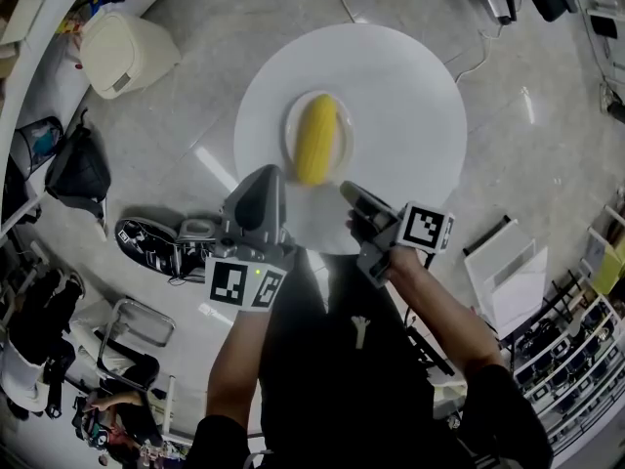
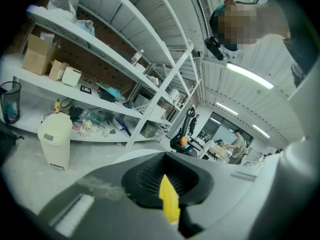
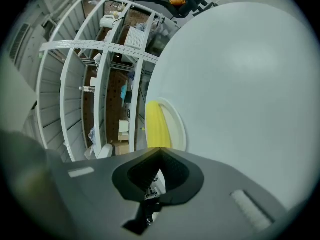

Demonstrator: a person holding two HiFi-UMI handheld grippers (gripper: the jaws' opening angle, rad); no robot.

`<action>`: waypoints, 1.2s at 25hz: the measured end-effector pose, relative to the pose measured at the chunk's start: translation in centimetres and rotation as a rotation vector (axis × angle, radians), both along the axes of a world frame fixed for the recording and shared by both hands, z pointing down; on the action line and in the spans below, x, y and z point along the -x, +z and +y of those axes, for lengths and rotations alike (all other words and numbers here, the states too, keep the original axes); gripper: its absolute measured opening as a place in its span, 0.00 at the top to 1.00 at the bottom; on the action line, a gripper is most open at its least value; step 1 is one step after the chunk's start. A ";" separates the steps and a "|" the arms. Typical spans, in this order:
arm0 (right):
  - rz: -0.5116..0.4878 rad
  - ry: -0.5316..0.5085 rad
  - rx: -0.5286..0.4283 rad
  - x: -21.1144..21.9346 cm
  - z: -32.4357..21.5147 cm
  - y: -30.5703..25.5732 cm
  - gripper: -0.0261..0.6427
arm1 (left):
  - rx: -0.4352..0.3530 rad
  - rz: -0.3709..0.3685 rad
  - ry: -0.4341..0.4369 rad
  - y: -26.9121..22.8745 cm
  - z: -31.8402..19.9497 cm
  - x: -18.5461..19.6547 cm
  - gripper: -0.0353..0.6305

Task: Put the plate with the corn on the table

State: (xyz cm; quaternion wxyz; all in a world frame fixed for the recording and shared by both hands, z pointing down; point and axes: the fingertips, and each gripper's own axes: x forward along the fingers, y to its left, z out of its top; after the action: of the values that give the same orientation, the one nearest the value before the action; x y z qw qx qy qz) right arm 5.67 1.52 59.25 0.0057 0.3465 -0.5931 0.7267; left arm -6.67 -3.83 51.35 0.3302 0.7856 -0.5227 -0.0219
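A small white plate (image 1: 293, 115) with a yellow corn cob (image 1: 317, 137) lies at the middle of a round white table (image 1: 410, 96). My right gripper (image 1: 345, 187) is turned on its side at the plate's near rim. In the right gripper view its jaws (image 3: 160, 149) meet exactly where the plate (image 3: 176, 126) and corn (image 3: 154, 126) begin, shut on the rim. My left gripper (image 1: 276, 172) stands beside the plate's near-left edge, shut and holding nothing. In the left gripper view a sliver of corn (image 2: 170, 199) shows through the slit behind the tips (image 2: 166, 156).
On the floor left of the table stand a cream waste bin (image 1: 122, 52), a black bag (image 1: 80, 169) and black shoes (image 1: 146, 247). White shelving (image 2: 125, 64) runs behind the bin (image 2: 54, 139). A white rack (image 1: 508, 272) stands at the right.
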 end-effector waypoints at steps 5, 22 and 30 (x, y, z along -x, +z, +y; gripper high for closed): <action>-0.014 -0.005 -0.034 0.5 -0.3 -1.6 0.95 | -0.020 -0.006 0.000 -1.4 0.1 -0.1 0.94; 0.081 -0.047 -0.129 0.0 0.4 -7.8 0.95 | -0.086 -0.027 0.003 -8.0 2.1 -1.1 0.94; 0.079 -0.057 -0.195 0.2 1.5 -11.3 0.95 | -0.113 -0.047 0.010 -11.2 4.2 -1.6 0.94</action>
State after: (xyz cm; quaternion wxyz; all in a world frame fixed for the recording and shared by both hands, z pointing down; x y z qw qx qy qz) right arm 5.50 3.00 48.00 0.0159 0.3571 -0.6700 0.6506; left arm -5.11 0.35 40.19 0.2732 0.8059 -0.5243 -0.0311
